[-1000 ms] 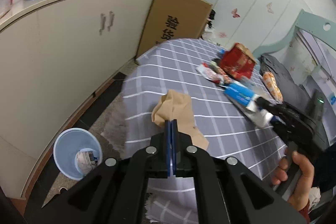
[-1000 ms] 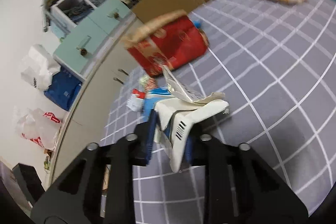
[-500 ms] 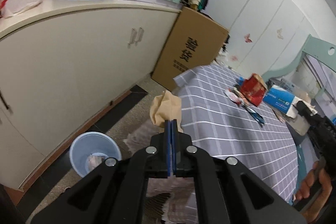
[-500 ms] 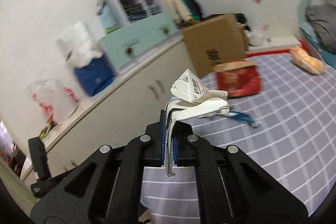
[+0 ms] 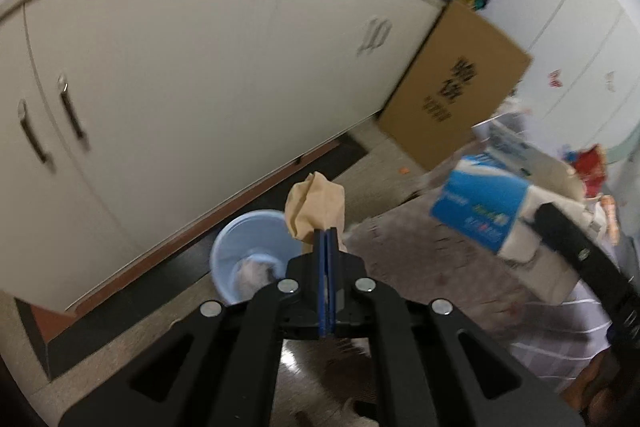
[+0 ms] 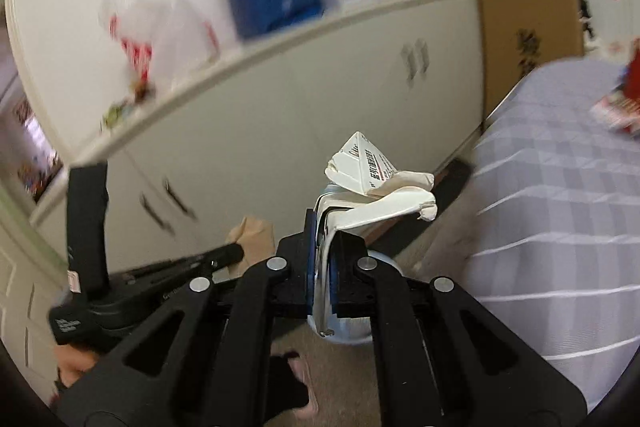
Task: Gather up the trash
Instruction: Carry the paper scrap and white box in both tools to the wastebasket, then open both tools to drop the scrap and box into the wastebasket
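Note:
My left gripper is shut on a crumpled tan paper and holds it just over the right rim of the light blue bin on the floor. The bin has white trash inside. My right gripper is shut on a flattened white and blue carton; the carton also shows in the left wrist view, to the right of the bin. In the right wrist view the bin is mostly hidden behind the jaws, and the tan paper sits at the left gripper's tip.
A long cream cabinet runs behind the bin. A cardboard box leans against it. The grey checked tablecloth hangs at the right, with red packaging on the table. A foot in a slipper is on the floor.
Both grippers swung left and down from the table toward the bin, carrying the tan paper and the carton. The bin is now close under both.

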Demonstrator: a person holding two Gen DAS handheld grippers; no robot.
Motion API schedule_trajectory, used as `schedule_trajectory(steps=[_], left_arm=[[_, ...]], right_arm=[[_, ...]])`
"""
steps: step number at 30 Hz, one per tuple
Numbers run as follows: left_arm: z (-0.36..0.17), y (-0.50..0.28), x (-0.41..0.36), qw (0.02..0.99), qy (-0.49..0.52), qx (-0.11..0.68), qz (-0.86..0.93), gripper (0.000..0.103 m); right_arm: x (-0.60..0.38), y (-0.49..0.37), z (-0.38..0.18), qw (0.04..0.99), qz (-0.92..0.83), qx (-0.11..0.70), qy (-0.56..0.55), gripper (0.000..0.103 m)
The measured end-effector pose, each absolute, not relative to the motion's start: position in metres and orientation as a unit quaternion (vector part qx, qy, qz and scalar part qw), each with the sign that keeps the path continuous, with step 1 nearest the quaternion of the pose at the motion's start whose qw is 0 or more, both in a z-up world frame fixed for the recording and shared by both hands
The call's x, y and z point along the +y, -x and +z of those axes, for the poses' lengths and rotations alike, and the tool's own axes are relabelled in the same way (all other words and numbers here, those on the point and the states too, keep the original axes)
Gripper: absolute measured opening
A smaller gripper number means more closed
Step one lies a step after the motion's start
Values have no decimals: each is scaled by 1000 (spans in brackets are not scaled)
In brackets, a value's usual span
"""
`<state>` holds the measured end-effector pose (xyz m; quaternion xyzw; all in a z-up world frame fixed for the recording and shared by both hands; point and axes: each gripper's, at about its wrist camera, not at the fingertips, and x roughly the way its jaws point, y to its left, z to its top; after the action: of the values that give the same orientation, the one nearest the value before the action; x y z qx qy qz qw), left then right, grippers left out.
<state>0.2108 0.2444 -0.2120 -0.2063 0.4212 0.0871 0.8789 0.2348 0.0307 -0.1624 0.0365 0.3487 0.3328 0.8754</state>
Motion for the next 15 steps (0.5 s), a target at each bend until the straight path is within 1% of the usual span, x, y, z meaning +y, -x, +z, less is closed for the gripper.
schedule_trajectory(steps=[4,10,15], left_arm=[[-255,-221,263,855,213,461,103,1],[-315,-247,274,821,213,517,113,1],[-339,-278,273,816,204,532,96,2]], right_arm=[[72,-248,-219,853,335,399,2,5],[94,-273,-291,826,319,465,21,5],[97,-290,-322,819,300,489,19,5]])
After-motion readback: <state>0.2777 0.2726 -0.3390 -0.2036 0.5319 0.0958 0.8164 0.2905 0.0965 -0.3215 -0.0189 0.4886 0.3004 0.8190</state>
